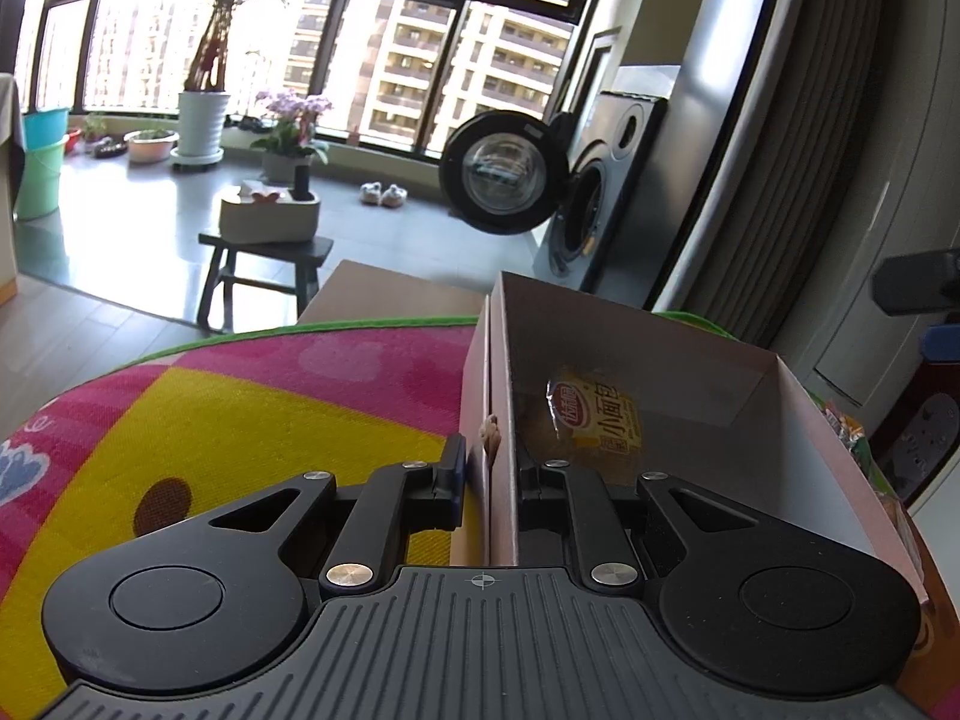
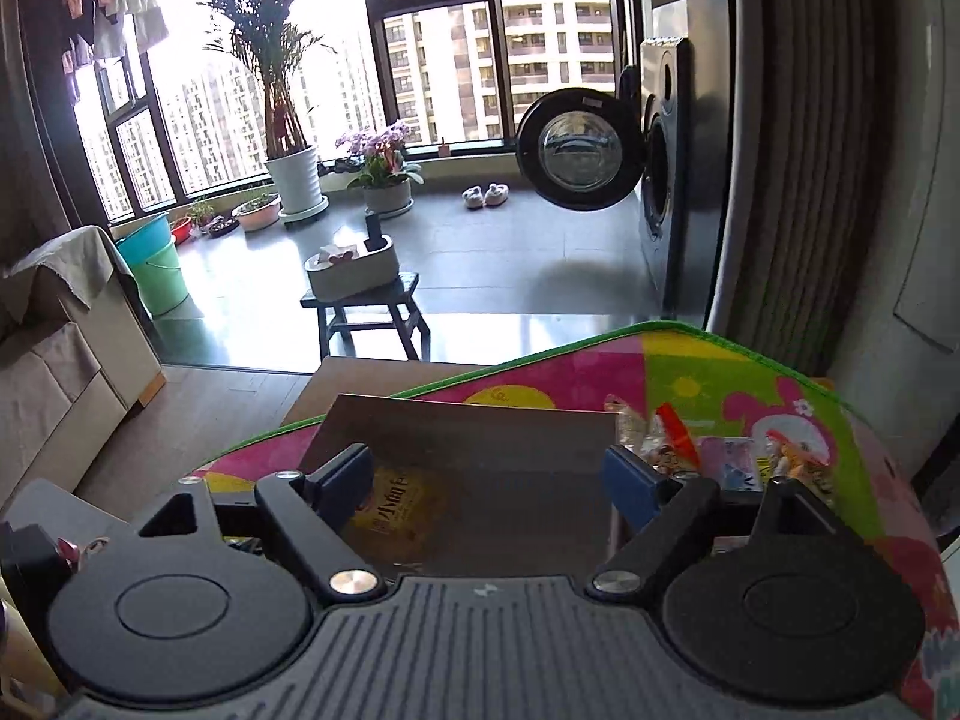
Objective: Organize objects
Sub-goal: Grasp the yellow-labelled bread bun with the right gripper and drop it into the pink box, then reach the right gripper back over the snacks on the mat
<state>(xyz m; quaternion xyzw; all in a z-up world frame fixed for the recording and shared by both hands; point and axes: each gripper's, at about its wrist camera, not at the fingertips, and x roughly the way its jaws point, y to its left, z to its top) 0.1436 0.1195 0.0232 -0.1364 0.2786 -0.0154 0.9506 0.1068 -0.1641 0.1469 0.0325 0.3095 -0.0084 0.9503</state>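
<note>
An open cardboard box (image 1: 708,420) stands on a colourful mat (image 1: 252,414). My left gripper (image 1: 489,483) is shut on the box's left wall, one finger outside and one inside. A yellow snack packet (image 1: 594,414) lies on the box floor just beyond that gripper. In the right wrist view, my right gripper (image 2: 486,480) hangs wide open over the same box (image 2: 468,432). The yellow packet (image 2: 402,510) lies below, near its left finger, with nothing held. Several loose snack packets (image 2: 672,444) lie on the mat (image 2: 690,384) just right of the box.
More packets (image 1: 846,432) peek out past the box's right wall. Beyond the mat's far edge stands a dark stool (image 2: 366,312) carrying a white caddy. A washing machine (image 2: 660,180) with its round door open is at the right, and a sofa (image 2: 54,336) at the left.
</note>
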